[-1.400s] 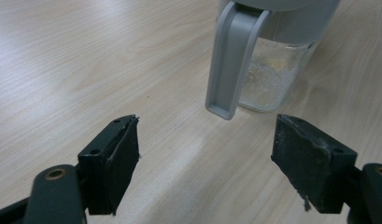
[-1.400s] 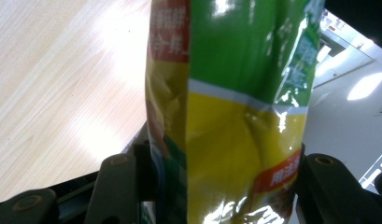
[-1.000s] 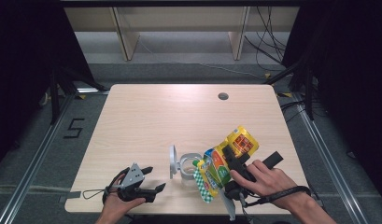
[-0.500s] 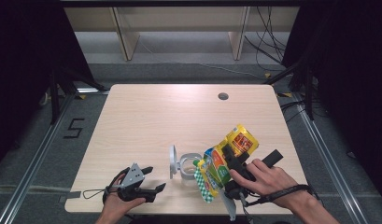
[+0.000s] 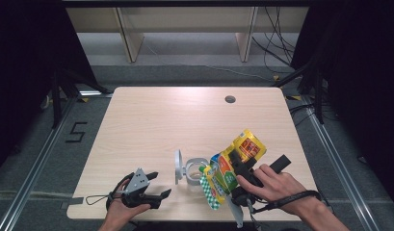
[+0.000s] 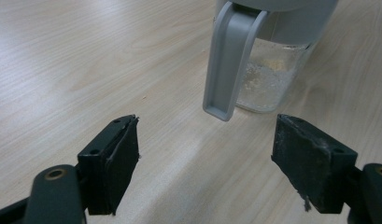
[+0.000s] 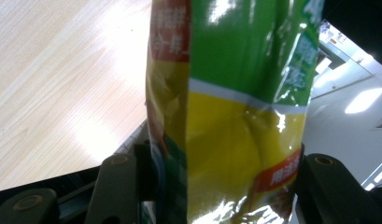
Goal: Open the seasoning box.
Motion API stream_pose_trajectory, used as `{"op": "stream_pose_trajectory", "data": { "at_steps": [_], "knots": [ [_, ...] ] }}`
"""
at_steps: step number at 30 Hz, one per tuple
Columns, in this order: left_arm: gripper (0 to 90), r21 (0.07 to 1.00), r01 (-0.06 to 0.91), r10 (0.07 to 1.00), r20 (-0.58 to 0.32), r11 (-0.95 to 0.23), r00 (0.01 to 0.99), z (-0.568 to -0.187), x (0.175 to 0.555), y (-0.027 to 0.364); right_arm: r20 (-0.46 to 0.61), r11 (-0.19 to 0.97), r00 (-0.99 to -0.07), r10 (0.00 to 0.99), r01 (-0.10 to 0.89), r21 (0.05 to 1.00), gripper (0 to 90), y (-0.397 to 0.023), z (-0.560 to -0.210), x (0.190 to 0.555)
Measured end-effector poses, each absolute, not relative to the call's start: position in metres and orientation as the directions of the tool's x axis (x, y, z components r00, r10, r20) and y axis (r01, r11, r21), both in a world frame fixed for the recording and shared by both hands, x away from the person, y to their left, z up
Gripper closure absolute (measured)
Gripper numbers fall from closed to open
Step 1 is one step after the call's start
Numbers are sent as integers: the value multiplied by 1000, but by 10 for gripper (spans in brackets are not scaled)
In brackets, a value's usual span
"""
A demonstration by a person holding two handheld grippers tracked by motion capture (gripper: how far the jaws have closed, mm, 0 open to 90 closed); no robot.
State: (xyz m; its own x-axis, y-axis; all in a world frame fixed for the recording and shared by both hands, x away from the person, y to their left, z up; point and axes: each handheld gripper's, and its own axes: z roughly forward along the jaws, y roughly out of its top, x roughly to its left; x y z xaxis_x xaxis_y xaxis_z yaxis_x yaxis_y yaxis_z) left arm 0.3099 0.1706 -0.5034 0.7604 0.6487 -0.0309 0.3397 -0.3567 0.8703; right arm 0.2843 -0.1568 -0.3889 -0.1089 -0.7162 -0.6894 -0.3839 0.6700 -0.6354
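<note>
Gripping a yellow-green pouch, the right hand-held gripper tilts over the jar

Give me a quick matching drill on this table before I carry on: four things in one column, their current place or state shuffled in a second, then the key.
Things:
1. right gripper
2. left gripper
3. clear jar
4. jar lid

States:
A. flipped open, standing on edge at the jar's left side
B. jaws clamped on the yellow-green packet, tilting it over the jar
C. jaws wide apart with nothing between them, low at the table's near edge
D. standing on the table with a little pale powder in the bottom

Pairs: 1-B, 2-C, 3-D, 4-A
</note>
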Motion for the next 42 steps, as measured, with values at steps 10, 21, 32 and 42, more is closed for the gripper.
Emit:
{"op": "stream_pose_trajectory", "data": {
  "at_steps": [10,21,32,42],
  "knots": [
    [223,868,344,651,-33,-357,759,-503,310,171,-682,661,-102,-724,-386,-644,514,-156,-387,283],
    [223,869,341,650,-29,-360,760,-502,310,172,-676,654,-99,-730,-388,-650,518,-154,-388,284],
    [215,870,358,653,-56,-340,755,-503,309,171,-682,655,-88,-726,-390,-647,518,-153,-387,284],
    [207,871,355,652,-53,-341,756,-503,309,170,-650,618,-60,-758,-383,-686,524,-152,-384,283]
  ]
}}
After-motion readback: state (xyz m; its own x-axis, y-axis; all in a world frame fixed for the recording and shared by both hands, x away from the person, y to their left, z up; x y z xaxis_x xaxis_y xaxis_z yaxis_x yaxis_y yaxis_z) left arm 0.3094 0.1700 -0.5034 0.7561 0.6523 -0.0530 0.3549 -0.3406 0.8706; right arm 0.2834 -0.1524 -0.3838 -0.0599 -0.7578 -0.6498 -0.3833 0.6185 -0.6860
